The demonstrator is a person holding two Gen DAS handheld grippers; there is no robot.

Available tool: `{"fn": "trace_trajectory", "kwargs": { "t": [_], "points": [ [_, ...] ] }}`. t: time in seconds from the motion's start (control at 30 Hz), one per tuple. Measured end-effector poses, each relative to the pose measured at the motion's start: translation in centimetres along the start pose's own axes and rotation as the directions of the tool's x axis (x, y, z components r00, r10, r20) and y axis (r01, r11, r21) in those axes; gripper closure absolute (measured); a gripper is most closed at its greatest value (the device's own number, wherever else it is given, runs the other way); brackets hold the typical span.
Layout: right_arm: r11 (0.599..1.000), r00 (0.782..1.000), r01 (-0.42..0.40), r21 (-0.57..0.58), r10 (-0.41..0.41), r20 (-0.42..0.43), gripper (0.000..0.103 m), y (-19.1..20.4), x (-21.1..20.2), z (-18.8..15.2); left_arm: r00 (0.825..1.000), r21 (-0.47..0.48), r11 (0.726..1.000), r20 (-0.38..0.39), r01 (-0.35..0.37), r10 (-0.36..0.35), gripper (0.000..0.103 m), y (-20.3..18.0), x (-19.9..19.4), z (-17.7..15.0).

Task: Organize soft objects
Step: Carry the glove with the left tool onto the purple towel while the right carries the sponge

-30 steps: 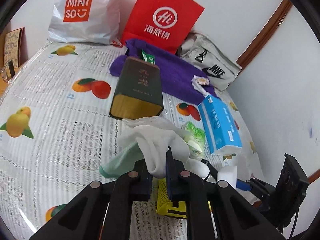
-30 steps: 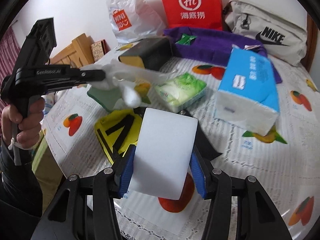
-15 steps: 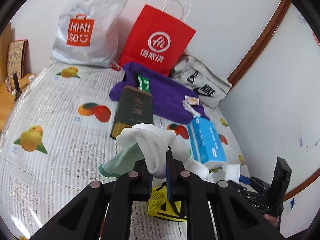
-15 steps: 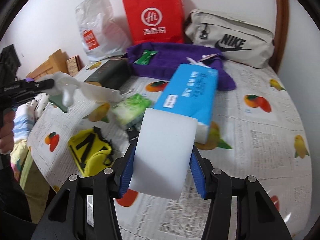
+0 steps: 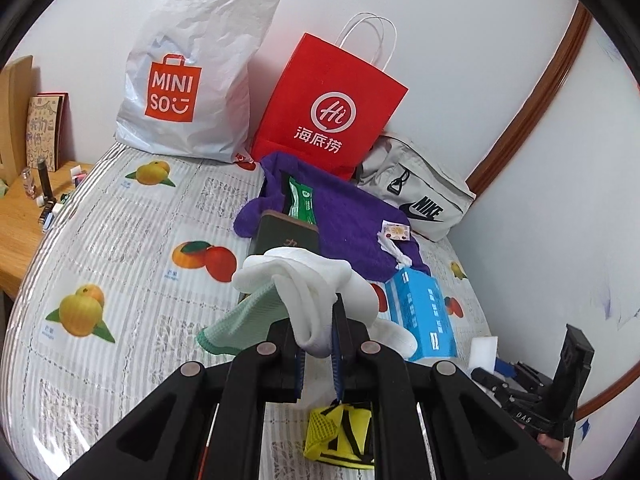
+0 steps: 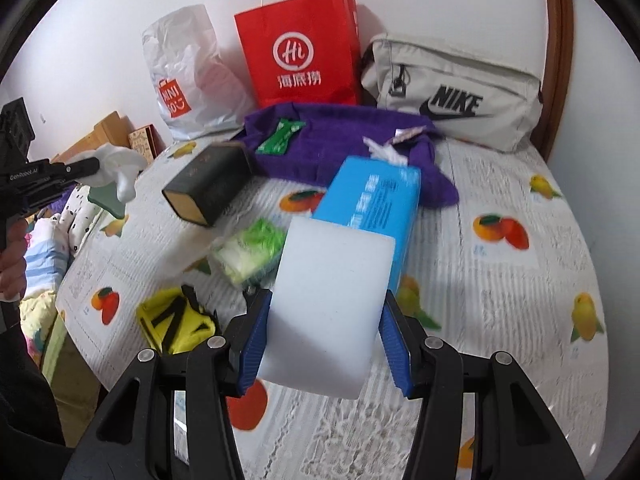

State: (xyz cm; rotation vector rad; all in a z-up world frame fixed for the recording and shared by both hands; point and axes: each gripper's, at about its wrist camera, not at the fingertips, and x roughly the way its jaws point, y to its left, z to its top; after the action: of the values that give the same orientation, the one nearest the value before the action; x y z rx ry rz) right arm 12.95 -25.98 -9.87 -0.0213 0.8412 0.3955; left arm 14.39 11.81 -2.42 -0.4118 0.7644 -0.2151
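My left gripper [image 5: 318, 322] is shut on a white sock [image 5: 308, 280] with a mint green cloth [image 5: 240, 326] hanging from it, held high above the table. It also shows at the left of the right wrist view [image 6: 96, 166]. My right gripper [image 6: 326, 320] is shut on a white sponge block [image 6: 328, 308], held above the table in front of the blue tissue pack [image 6: 372, 200]. The sponge [image 5: 482, 350] also shows at the lower right of the left wrist view. A purple towel [image 5: 352, 224] lies at the back.
A fruit-print cloth covers the table [image 5: 120, 240]. On it lie a dark green box [image 6: 208, 186], a green-white packet [image 6: 252, 254] and a yellow mesh pouch [image 6: 176, 324]. A MINISO bag [image 5: 188, 76], a red paper bag [image 5: 332, 108] and a Nike bag [image 6: 452, 96] stand at the wall.
Both grippers have risen and drawn back from the table with their loads; the objects below look smaller. The left gripper has moved further left of the right one.
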Motion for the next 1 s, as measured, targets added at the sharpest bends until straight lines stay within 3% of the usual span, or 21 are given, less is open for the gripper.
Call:
{"fn": "trace_trajectory", "kwargs": {
  "t": [0.47, 1.0],
  "points": [
    [0.998, 0.996, 0.016, -0.058, -0.011, 0.084, 0.051, -1.1, 1.8, 8.1, 0.999, 0.048, 0.998, -0.02, -0.038, 0.039, 0.093, -1.1, 4.2, 4.6],
    [0.999, 0.998, -0.004, -0.034, 0.006, 0.064, 0.051, -3.3, 8.7, 15.1, 0.997, 0.073, 0.997, -0.074, -0.019, 0.025, 0.093, -1.8, 12.5, 10.5]
  ]
}}
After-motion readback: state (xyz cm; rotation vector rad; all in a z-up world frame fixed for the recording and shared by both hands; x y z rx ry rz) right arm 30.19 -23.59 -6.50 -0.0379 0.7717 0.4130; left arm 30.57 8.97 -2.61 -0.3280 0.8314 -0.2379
